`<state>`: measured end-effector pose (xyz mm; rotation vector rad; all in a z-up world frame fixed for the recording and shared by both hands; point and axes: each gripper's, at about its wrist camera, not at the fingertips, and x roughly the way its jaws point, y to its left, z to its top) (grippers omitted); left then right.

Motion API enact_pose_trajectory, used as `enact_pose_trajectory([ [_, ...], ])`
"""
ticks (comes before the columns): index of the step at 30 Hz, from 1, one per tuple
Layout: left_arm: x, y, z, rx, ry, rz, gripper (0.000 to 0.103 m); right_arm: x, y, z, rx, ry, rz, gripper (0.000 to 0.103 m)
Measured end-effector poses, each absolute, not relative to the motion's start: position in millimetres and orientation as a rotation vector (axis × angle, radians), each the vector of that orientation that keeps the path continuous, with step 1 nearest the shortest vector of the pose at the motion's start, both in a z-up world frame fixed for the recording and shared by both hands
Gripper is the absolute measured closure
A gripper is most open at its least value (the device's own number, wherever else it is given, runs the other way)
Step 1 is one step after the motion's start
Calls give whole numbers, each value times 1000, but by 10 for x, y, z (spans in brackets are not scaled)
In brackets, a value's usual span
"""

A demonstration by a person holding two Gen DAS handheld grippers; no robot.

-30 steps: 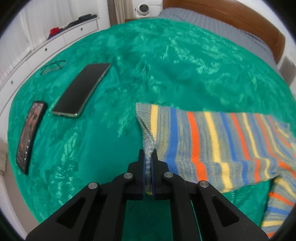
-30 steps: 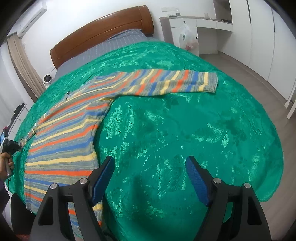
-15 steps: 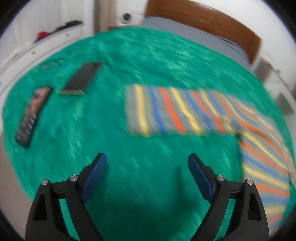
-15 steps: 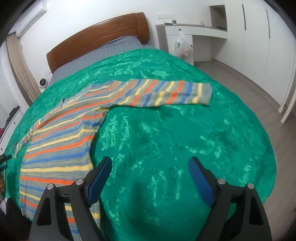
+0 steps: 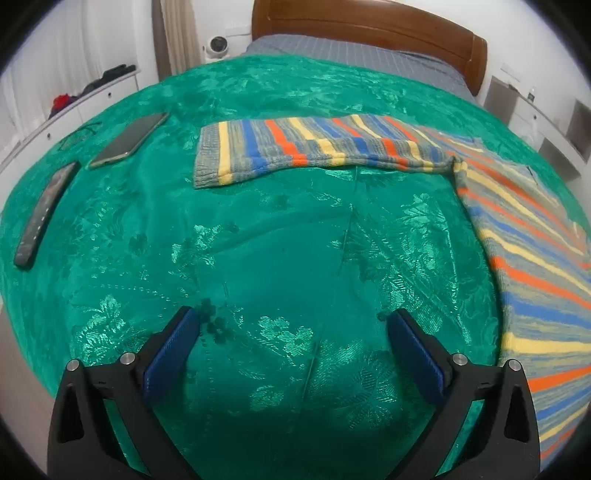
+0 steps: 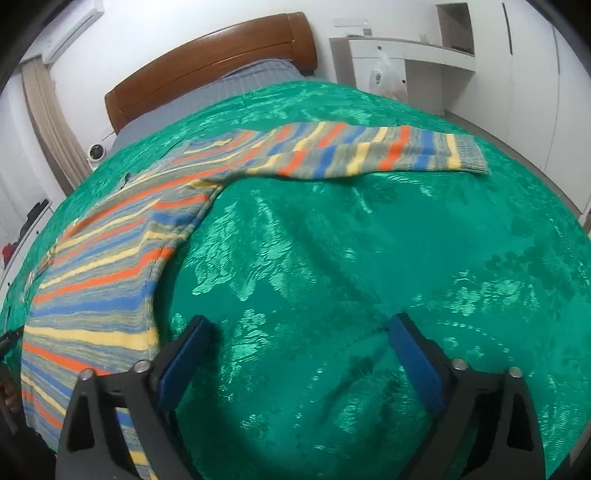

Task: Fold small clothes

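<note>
A striped knit sweater in grey, yellow, blue and orange lies flat on the green bedspread [image 5: 277,240]. In the left wrist view its left sleeve [image 5: 314,147] stretches out sideways and its body [image 5: 535,258] runs down the right edge. The right wrist view has the body [image 6: 103,266] at the left and the other sleeve [image 6: 369,151] spread out to the right. My left gripper [image 5: 294,315] hovers over bare bedspread, short of the sleeve cuff, its jaws opening with nothing between them. My right gripper [image 6: 299,320] is just right of the sweater's side hem, its jaws also opening and empty.
A phone [image 5: 129,139], a dark remote-like device [image 5: 44,214] and a pair of glasses [image 5: 79,133] lie on the bedspread's left part. The wooden headboard [image 5: 369,29] is at the far end. A white dresser [image 5: 92,96] stands left, a white desk [image 6: 406,62] with a plastic bag [image 6: 384,79] right.
My left gripper let go of the sleeve cuff, opened wide and drew back; the sleeve now lies flat. My right gripper opened wider and sank closer to the bed.
</note>
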<state>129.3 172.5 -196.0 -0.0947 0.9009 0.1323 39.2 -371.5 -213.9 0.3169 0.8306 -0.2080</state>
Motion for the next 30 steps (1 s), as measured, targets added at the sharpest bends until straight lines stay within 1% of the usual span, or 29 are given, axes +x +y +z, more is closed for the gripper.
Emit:
enact_pose_trajectory([
  [1,1294,1716,-1973,-90,898,133,1,409,-3682,-2151,302,831,-208,1],
  [2,1292,1708,-1981,-87,894,135,0,424,-3660,-2166,286,833,-215,0],
  [17,1314,1733,-2025,-113,862,137,0,454,-3593,-2221,253,828,-234,0],
  [30,1313,1664,-2047,-48,865,143,0,452,-3556,-2235,233,824,-252,0],
])
